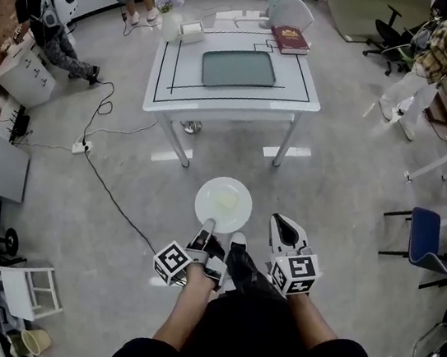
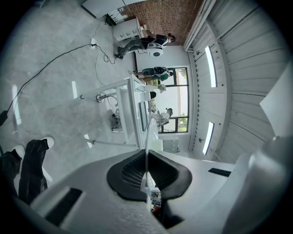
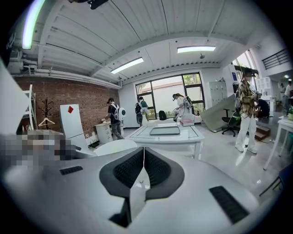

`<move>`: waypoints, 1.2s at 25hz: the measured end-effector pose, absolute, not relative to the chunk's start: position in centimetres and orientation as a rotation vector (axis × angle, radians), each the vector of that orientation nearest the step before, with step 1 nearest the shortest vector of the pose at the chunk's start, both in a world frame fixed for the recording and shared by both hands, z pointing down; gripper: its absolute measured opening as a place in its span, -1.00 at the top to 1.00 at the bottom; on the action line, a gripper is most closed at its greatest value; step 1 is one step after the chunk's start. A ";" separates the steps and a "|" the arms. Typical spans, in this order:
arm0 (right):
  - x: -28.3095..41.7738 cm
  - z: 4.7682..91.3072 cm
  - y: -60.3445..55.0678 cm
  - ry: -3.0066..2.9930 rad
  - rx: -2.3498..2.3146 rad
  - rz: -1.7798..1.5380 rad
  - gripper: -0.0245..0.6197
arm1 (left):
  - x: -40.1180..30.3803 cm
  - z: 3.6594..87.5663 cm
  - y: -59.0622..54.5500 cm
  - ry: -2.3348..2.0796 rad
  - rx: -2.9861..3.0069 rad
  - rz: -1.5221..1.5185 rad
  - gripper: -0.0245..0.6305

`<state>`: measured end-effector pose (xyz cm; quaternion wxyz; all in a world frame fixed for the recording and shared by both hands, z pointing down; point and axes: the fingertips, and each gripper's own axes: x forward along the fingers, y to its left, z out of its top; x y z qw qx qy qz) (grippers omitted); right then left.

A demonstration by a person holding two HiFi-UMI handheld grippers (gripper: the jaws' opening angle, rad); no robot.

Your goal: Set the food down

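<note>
Landmark: the white desk (image 1: pixel 194 95), standing on the grey floor (image 1: pixel 89 227) ahead of the person.

Left of the person's midline, on the near side of the desk and well apart from it, the left gripper (image 1: pixel 207 231) is tilted toward the desk. Its jaws are clamped on the near rim of a white plate (image 1: pixel 209 194). The left gripper view shows that rim edge-on, as a thin white line (image 2: pixel 147 141) pinched between the black pads.

The plate is carried in the air above the floor, short of the desk's near edge and roughly level. The food (image 1: pixel 227 202), a pale piece, lies on the plate slightly toward the side facing the desk. Its kind cannot be made out.

Just right of the plate, also on the near side of the desk, the right gripper (image 1: pixel 282 221) points toward the desk. Its jaws are together with nothing between them, as confirmed in the right gripper view (image 3: pixel 143 167).

On the desk, from left: a white vase (image 1: pixel 171 25) with flowers at the far left corner, a grey tray (image 1: pixel 237 68) at the centre, a red book (image 1: pixel 290 39) at the far right corner.
</note>
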<state>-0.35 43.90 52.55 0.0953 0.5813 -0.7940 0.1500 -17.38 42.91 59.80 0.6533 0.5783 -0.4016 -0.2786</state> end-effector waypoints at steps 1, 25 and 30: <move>-0.4 52.6 42.9 -2.357 1.720 0.450 0.89 | -17.4 59.8 42.1 -0.913 1.312 -0.629 0.89; 1.7 51.5 24.3 -2.499 1.607 0.463 0.89 | -14.7 58.2 26.1 -1.006 1.319 -0.632 0.89; 4.0 51.9 23.3 -2.491 1.659 0.521 0.89 | -14.7 56.9 24.7 -1.032 1.327 -0.615 0.89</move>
